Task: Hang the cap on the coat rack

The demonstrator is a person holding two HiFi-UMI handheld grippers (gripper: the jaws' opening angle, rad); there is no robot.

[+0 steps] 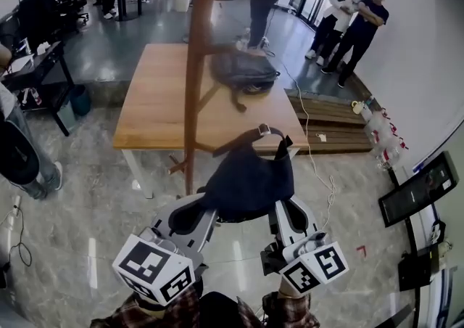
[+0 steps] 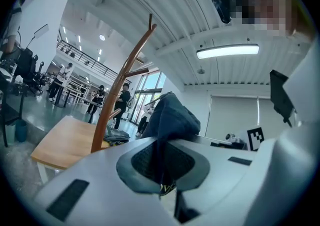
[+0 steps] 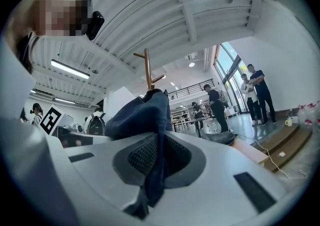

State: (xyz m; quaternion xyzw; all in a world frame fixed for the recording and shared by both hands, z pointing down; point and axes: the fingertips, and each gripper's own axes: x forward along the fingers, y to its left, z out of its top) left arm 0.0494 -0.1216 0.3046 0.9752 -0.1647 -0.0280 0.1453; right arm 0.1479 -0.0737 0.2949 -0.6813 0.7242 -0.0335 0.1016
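a grey polished floor spreads under you, with a wooden table ahead and the coat rack rising before it, its post crossing the table's near edge in the head view. you hold the cap, dark blue, in the air between the two tools, just right of the post and short of the table. the left gripper has its jaws pinched tight on one side of the fabric and the right gripper has its jaws closed on the other side. that keeps the crown spread instead of hanging limp, which i judge is meant to give a peg a clear way in. the back strap points toward the table. in the left gripper view a curved upper peg stands above and left of the cap, with nothing on it. there is open floor left of the post. to the right a cable and wooden steps lie low. a backpack rests on the table beyond the post. short low branches near the post's foot could snag the fabric if you go in low. people stand well apart by the far doors.
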